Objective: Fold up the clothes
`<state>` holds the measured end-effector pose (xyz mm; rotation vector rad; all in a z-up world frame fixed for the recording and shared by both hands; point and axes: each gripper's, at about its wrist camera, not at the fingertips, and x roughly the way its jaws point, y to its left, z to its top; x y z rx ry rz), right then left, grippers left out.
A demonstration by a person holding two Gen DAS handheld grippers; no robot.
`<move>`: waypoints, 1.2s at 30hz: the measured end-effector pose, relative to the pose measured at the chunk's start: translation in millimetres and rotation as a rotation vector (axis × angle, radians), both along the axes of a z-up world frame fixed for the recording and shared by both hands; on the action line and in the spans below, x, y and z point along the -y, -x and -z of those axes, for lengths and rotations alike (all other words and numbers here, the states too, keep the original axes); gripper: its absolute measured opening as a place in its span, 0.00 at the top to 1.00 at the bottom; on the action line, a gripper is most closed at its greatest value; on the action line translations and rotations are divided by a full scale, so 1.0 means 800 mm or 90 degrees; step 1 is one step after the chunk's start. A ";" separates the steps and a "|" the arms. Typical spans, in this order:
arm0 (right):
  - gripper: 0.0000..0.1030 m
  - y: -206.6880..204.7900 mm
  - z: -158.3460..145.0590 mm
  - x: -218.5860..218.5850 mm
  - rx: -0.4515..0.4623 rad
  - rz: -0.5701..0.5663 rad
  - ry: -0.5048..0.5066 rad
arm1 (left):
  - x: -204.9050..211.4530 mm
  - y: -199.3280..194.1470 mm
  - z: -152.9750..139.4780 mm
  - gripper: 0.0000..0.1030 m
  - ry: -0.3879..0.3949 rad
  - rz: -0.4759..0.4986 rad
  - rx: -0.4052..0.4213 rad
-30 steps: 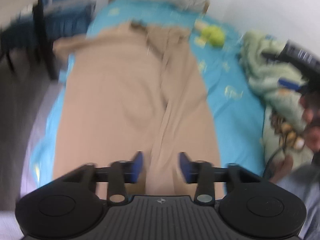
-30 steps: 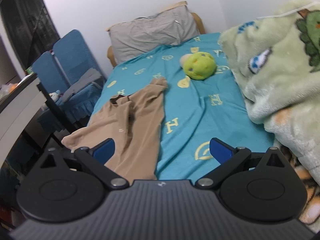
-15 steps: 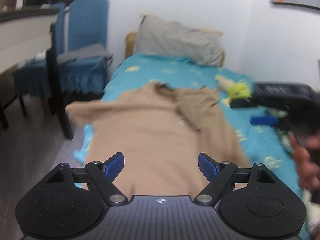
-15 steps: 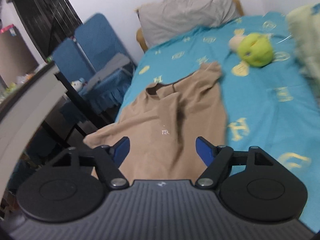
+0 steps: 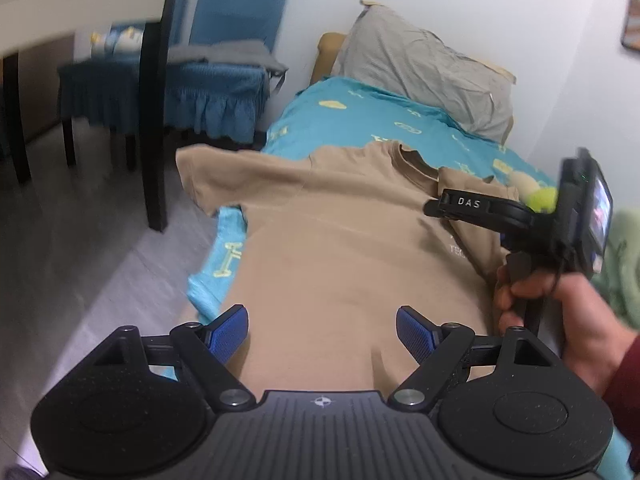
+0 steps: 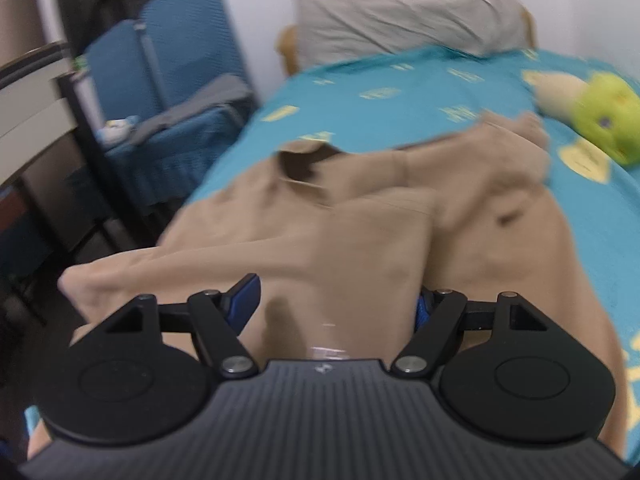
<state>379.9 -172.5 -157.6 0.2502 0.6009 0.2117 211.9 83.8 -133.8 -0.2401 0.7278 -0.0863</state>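
Shirt (image 5: pixel 340 248) flat on bed beneath open left tool (image 5: pixel 320 332)

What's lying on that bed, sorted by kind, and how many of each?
Tan T-shirt: 1
Grey pillow: 1
Green plush toy: 1
Pale green blanket: 1
Total: 4

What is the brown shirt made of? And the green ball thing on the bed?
The brown shirt looks like soft, matte knit cloth, probably cotton: it drapes and wrinkles without shine. The green ball thing looks like a plush toy, fuzzy fabric with soft stuffing, though blur hides the detail.
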 end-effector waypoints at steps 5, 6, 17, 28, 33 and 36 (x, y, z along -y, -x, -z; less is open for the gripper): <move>0.27 0.041 -0.038 0.001 0.031 -0.036 -0.027 | -0.015 -0.004 0.005 0.19 0.047 -0.017 0.002; 0.27 0.052 -0.049 0.004 0.035 -0.041 -0.027 | -0.015 -0.003 0.003 0.19 0.053 -0.020 0.004; 0.26 0.232 -0.164 0.032 -0.033 0.009 -0.026 | -0.027 0.006 -0.022 0.16 0.102 -0.071 0.007; 0.26 0.251 -0.140 0.082 -0.037 0.045 -0.103 | -0.120 -0.144 0.033 0.14 0.208 -0.266 -0.042; 0.26 0.219 -0.117 0.102 -0.079 0.055 -0.143 | -0.168 -0.212 0.092 0.15 0.323 -0.311 -0.078; 0.26 0.200 -0.105 0.111 -0.104 0.065 -0.166 | -0.177 -0.236 0.101 0.22 0.353 -0.302 -0.060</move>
